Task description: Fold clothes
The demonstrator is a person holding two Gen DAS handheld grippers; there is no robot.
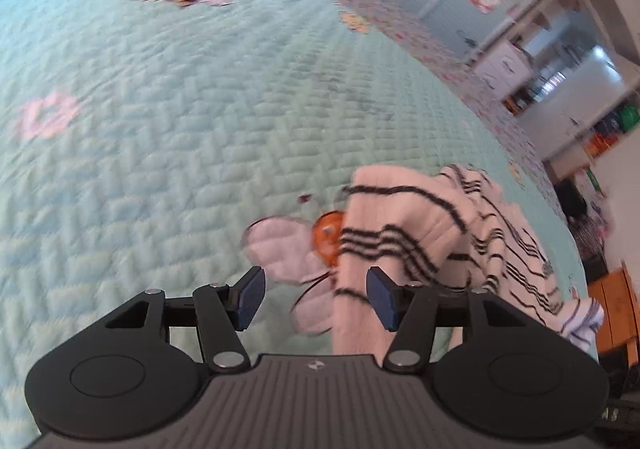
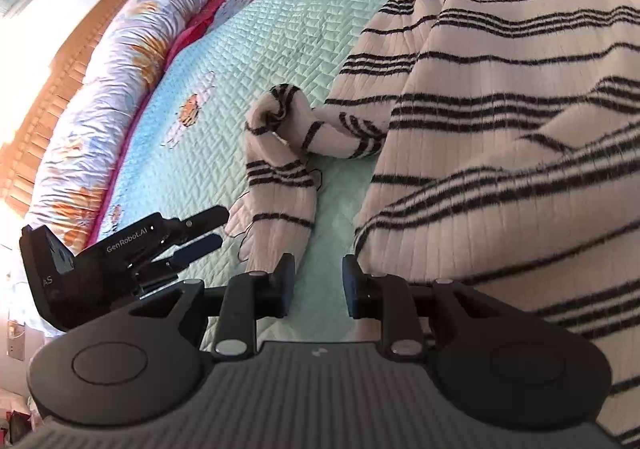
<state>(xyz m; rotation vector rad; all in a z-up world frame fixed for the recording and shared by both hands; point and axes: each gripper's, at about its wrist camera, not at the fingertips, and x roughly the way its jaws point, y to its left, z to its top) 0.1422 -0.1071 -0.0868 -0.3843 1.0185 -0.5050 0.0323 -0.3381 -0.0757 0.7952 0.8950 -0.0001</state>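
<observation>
A cream sweater with thin black stripes point(image 2: 500, 97) lies on the pale green quilted bedspread point(image 2: 256, 45). Its sleeve point(image 2: 280, 169) is twisted and trails toward the camera. My right gripper point(image 2: 316, 281) is open just above the quilt, between the sleeve's cuff and the sweater's body, with nothing between its fingers. My left gripper point(image 1: 316, 299) is open over the quilt, with the sweater's sleeve point(image 1: 400, 233) just ahead and to its right. The left gripper point(image 2: 200, 229) also shows in the right wrist view, to the left of the cuff.
The bedspread point(image 1: 160, 109) carries bee and flower patches. A rolled floral duvet point(image 2: 120, 89) lies along a wooden headboard point(image 2: 80, 33) at the far side. Shelves and storage boxes point(image 1: 540, 61) stand beyond the bed's edge.
</observation>
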